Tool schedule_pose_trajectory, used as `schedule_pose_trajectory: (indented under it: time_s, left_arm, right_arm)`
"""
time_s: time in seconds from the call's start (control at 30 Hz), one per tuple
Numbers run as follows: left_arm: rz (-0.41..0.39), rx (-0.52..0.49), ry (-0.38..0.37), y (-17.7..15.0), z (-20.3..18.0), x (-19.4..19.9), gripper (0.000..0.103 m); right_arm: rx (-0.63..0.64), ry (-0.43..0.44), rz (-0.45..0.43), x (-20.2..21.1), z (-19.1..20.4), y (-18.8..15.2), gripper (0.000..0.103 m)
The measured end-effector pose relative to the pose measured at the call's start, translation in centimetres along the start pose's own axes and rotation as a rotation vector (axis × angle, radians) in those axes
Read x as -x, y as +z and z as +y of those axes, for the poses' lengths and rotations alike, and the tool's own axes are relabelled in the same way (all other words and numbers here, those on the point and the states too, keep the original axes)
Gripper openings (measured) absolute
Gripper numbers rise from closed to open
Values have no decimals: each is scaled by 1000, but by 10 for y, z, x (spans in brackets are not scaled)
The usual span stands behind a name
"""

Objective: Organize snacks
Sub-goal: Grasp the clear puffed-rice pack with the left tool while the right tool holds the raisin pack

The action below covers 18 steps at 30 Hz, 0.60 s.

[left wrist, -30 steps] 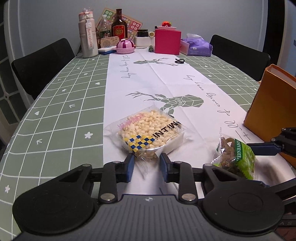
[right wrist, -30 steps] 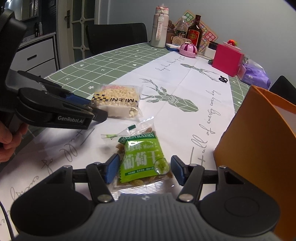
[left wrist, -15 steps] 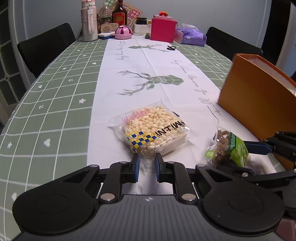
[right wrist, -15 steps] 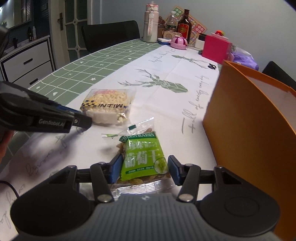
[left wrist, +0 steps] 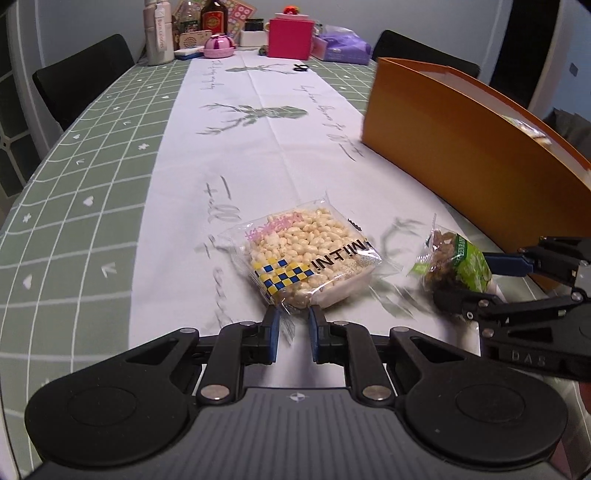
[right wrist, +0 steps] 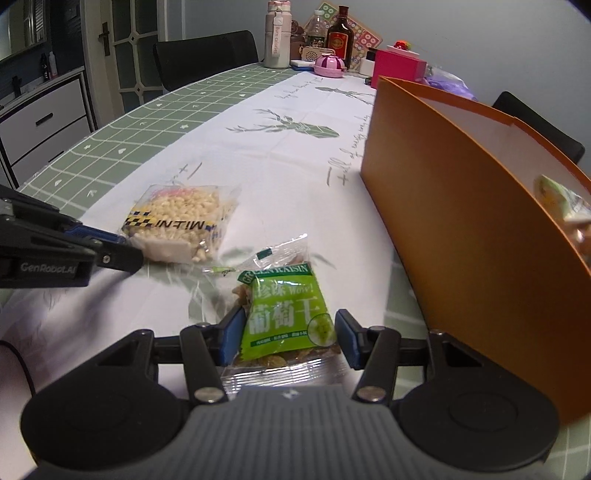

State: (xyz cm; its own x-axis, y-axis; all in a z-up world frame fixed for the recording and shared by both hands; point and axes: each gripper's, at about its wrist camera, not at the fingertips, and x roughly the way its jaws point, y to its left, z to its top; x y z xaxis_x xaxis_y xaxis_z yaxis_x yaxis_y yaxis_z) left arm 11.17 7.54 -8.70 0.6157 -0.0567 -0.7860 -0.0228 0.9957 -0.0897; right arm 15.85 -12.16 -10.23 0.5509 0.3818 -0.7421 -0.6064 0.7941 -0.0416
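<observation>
A clear pack of puffed rice cake (left wrist: 306,258) is held just above the white table runner. My left gripper (left wrist: 291,325) is shut on its near corner flap. The pack also shows in the right wrist view (right wrist: 181,221). A green raisin packet (right wrist: 288,314) sits between the pads of my right gripper (right wrist: 288,334), which is shut on it. The packet shows in the left wrist view (left wrist: 458,262) beside the right gripper (left wrist: 517,273). An orange box (right wrist: 461,221) stands open to the right, with a snack pack (right wrist: 557,199) inside.
A table with a green checked cloth (left wrist: 92,155) runs away from me. At its far end stand a white bottle (left wrist: 159,33), a dark bottle (right wrist: 340,37), a pink box (left wrist: 291,37) and a purple bag (left wrist: 343,48). Black chairs (left wrist: 85,81) flank the table.
Both grippers pulled back toward the table's near end with their packs. The left jaws closed from a wider gap onto the rice cake pack's flap. The orange box looms closer on the right.
</observation>
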Motion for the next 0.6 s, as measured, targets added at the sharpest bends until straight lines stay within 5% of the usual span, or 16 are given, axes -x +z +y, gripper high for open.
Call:
schedule_pose_trajectory:
  time_s: [0.3, 0.6]
  left_arm:
    - [-60, -34, -66, -28, -25, 37, 15]
    - [-151, -49, -96, -13, -38, 72, 11]
  right_arm:
    - [-35, 6, 2, 41, -9, -35, 49]
    - [-58, 28, -73, 81, -15, -35, 47]
